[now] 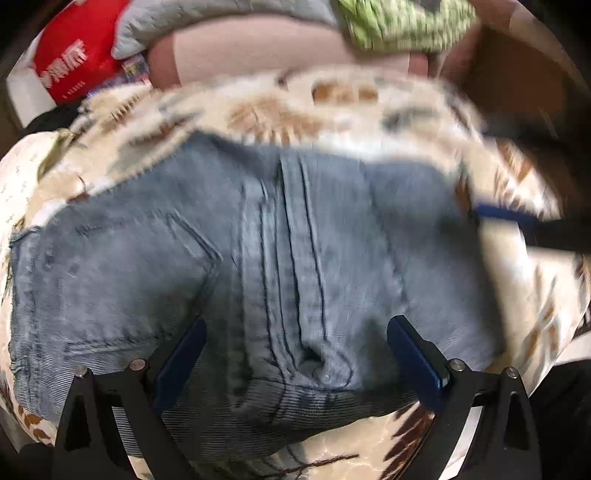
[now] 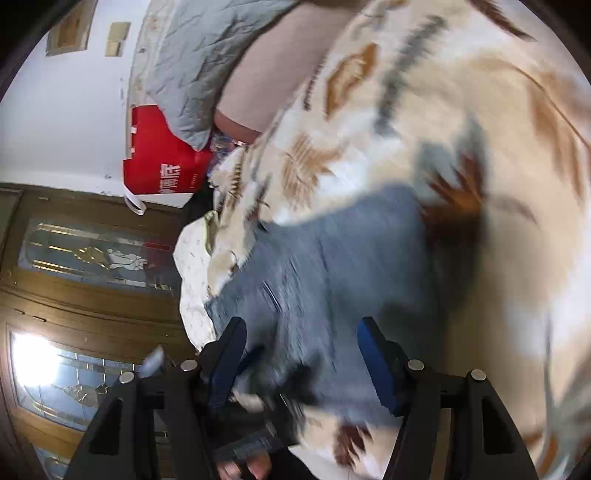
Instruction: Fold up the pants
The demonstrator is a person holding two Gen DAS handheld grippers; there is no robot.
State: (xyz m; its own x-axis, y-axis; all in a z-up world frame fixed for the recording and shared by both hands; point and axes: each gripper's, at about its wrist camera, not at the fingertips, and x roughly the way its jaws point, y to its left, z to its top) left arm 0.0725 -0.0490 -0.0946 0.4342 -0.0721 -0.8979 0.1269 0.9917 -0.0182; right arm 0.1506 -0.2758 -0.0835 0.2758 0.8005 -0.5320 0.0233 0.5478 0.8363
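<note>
Both claws stand wide, gripping nothing: left claw (image 1: 295, 354) above 1 pair of jeans (image 1: 258, 258), right claw (image 2: 299, 354) beside it. 1 patterned blanket (image 1: 517, 280) lies beneath; 1 red box (image 1: 74, 55) sits behind.

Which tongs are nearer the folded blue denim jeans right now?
Left. The left tongs hang open right over the blue denim jeans, pads straddling the seam. The right tongs, also open, sit at the jeans' edge.

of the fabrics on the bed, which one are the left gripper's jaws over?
The blue denim jeans. The left gripper stands open over them; they are plain blue with stitched seams, while the blanket beneath is cream with brown leaf print and the quilt is grey.
</note>
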